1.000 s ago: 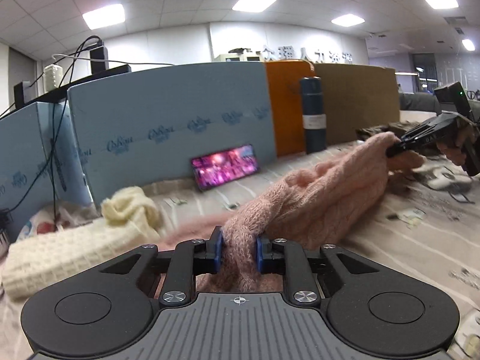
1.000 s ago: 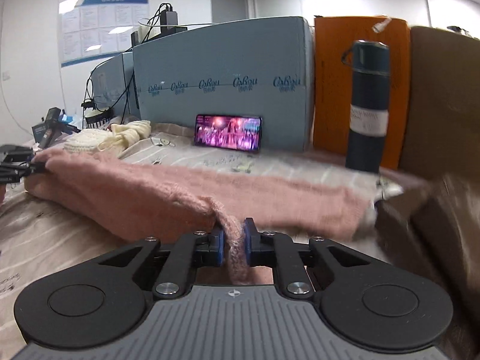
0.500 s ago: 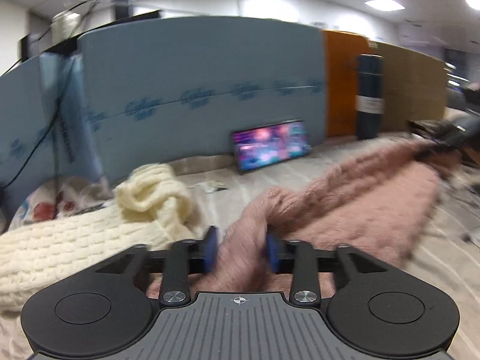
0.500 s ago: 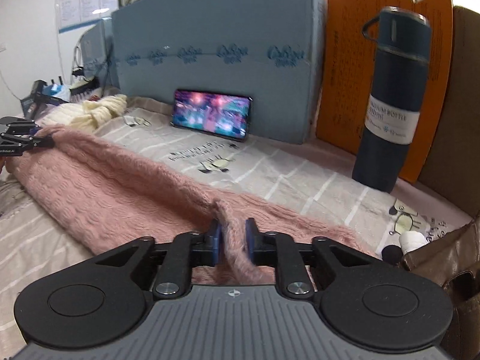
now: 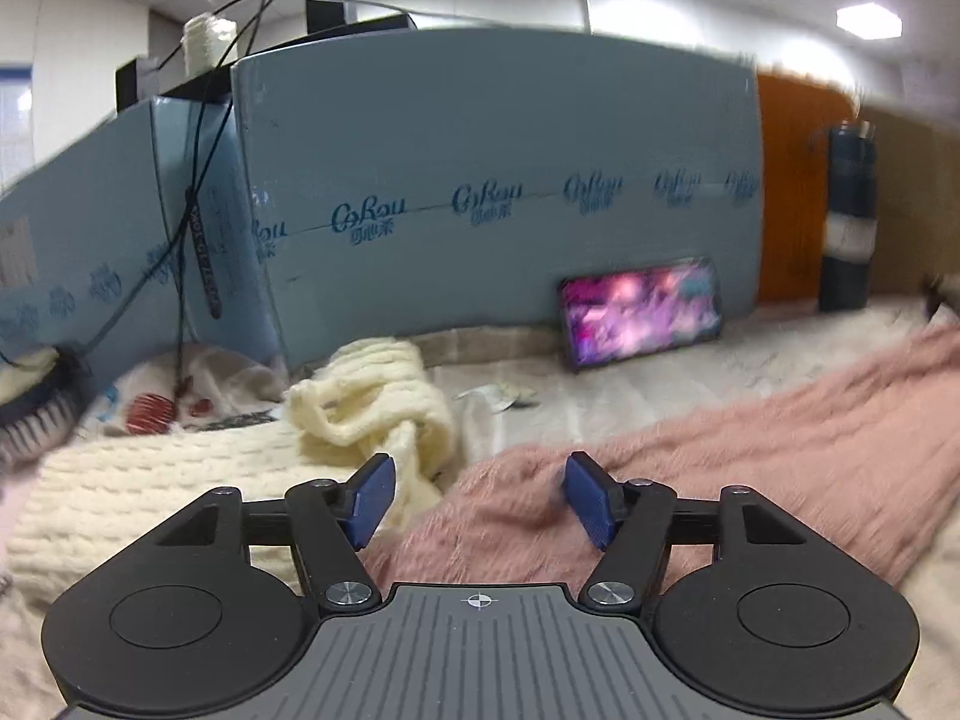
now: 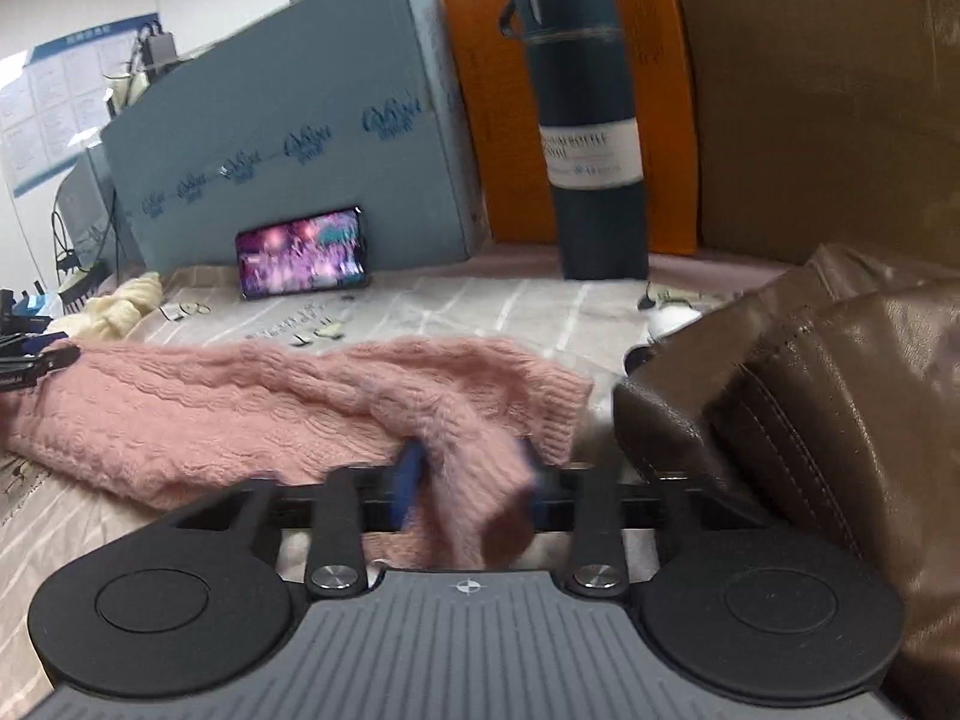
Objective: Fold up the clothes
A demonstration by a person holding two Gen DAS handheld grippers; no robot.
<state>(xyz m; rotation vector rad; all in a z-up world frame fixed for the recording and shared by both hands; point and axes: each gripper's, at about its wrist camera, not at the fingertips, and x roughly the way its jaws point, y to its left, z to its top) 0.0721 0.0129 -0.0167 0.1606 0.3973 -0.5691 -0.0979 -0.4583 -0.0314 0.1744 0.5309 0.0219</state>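
With your left gripper (image 5: 478, 498) spread wide over the pink sweater (image 6: 252, 408) lying flat on the bedsheet (image 6: 480, 306), and your right gripper (image 6: 468, 480) part-open with knit draped between, you're mid-release; regrasp an edge next.

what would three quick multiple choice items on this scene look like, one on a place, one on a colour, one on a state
1. Where does the phone stand?
A. leaning on the blue box
B. flat on the pink sweater
C. on top of the flask

2. What colour is the flask's body?
A. red
B. dark blue
C. yellow

3. How are the left tongs?
A. shut on the cream knit
B. shut on the flask
C. open over the pink sweater

Answers:
1 A: the phone rests upright against the blue box.
2 B: the flask is dark blue with a white label band.
3 C: the left tongs stand spread apart, the pink sweater lying loose below, the cream knit beside.
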